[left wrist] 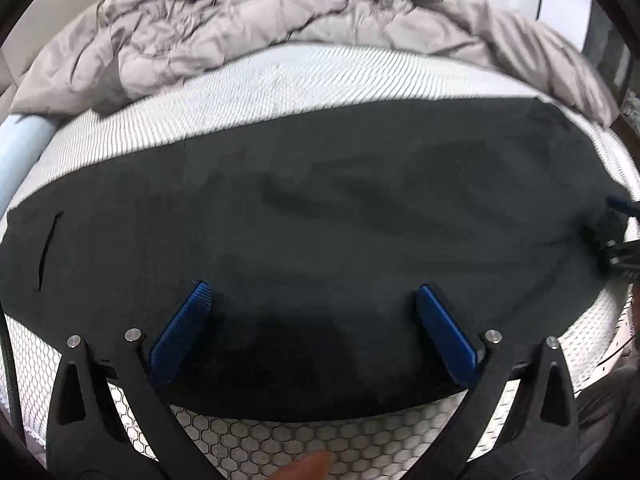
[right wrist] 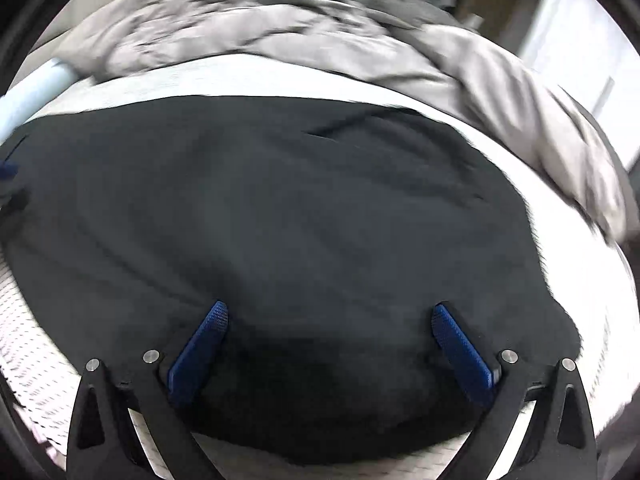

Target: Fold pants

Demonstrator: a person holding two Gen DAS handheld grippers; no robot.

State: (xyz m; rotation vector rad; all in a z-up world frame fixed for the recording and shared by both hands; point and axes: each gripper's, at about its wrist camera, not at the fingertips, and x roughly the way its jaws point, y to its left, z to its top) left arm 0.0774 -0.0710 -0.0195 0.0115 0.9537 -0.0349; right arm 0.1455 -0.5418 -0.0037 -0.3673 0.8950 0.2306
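Left gripper (left wrist: 310, 292) jaws wide, nothing between the blue pads (left wrist: 180, 336). Right gripper (right wrist: 328, 312) likewise spread wide and empty, view blurred. No readable writing or labels. Both hang over the black pants (left wrist: 320, 200), spread flat on the white mattress (left wrist: 280, 80), pocket slit at 9 o'clock. Crumpled grey duvet (left wrist: 200, 32) at 12 o'clock.

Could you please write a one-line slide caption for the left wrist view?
Open left tongs hover over dark pants spread flat on a white mattress.
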